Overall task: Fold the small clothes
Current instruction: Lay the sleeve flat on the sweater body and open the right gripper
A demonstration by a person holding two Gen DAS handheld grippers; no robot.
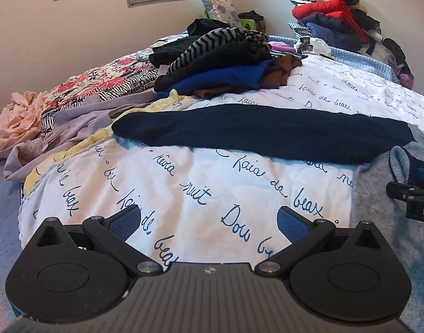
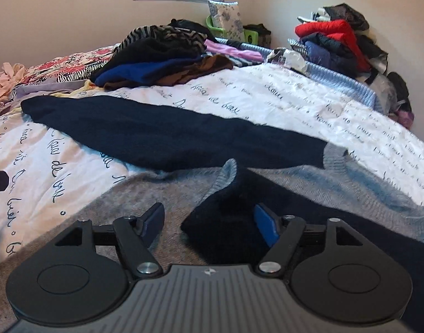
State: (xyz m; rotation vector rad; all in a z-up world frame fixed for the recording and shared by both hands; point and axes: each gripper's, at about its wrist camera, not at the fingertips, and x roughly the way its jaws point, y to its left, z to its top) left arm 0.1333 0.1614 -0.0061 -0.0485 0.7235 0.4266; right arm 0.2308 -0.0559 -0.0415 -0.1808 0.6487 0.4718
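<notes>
A grey sweater [image 2: 336, 183] with dark navy sleeves lies flat on the white script-printed bedspread [image 1: 200, 183]. One navy sleeve [image 1: 267, 133] stretches out to the left across the bed; it also shows in the right wrist view [image 2: 170, 133]. The other navy sleeve [image 2: 228, 216] is folded onto the grey body, its ribbed cuff [image 2: 227, 174] turned up. My right gripper [image 2: 209, 224] is open over this folded sleeve, low above the sweater. My left gripper [image 1: 209, 223] is open and empty above bare bedspread, left of the sweater's grey body [image 1: 384, 222]. The right gripper shows at the left wrist view's right edge [image 1: 411, 194].
A pile of folded dark, blue and brown clothes [image 1: 220, 66] sits behind the sweater. Lilac and floral garments [image 1: 81, 102] lie at the left edge. A stack with a red jacket [image 1: 331, 16] stands at the far right by the wall. A pillow [image 1: 220, 8] leans under the window.
</notes>
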